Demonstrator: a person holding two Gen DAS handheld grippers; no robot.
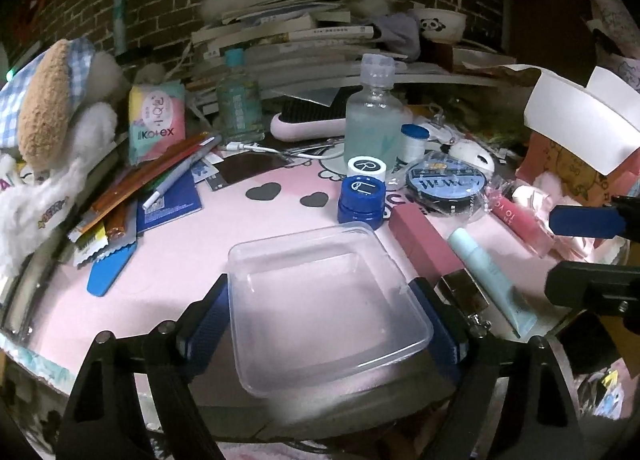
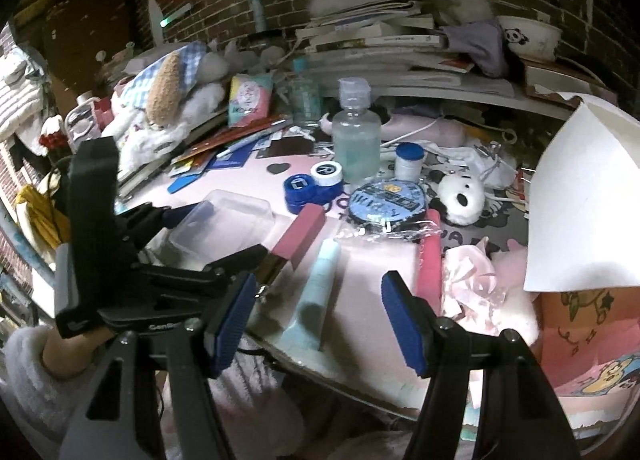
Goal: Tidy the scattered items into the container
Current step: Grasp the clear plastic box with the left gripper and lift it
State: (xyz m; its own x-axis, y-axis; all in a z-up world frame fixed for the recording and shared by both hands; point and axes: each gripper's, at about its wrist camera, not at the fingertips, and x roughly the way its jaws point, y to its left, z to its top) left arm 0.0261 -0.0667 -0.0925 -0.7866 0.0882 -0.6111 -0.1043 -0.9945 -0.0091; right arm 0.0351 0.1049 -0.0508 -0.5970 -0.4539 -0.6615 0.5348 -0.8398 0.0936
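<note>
Left gripper (image 1: 328, 324): blue-padded fingers (image 1: 208, 324) pressed against both sides of the clear square plastic container (image 1: 320, 300), clamping it near the front edge of the pink tabletop (image 1: 160, 280); also seen at 9 o'clock in the right wrist view (image 2: 176, 220), gripped by a hand in a white fluffy sleeve (image 2: 36, 376).

Right gripper (image 2: 318, 324): spread wide, nothing between the pads, hovering over the tabletop's front edge.

Clear square plastic container: upright, nothing inside.

Pale blue squeeze tube (image 2: 316, 296): lying flat just beyond the right gripper's gap at 12 o'clock, closer to the left pad; at 3 o'clock of the container in the left wrist view (image 1: 488, 276), near it.

Pink rectangular box with a metallic end (image 1: 424, 248): lying between container and tube.

Blue and white round lens case (image 1: 362, 196): at 12 o'clock of the container, just beyond its far rim.

Frosted clear bottle with a flip cap (image 1: 372, 116): standing upright behind the lens case.

Round blue-labelled disc in clear wrap (image 2: 386, 200): flat, at 12 o'clock of the right gripper, well beyond the tube.

Pink tube (image 2: 430, 260): lying at 1 o'clock of the right gripper.
</note>
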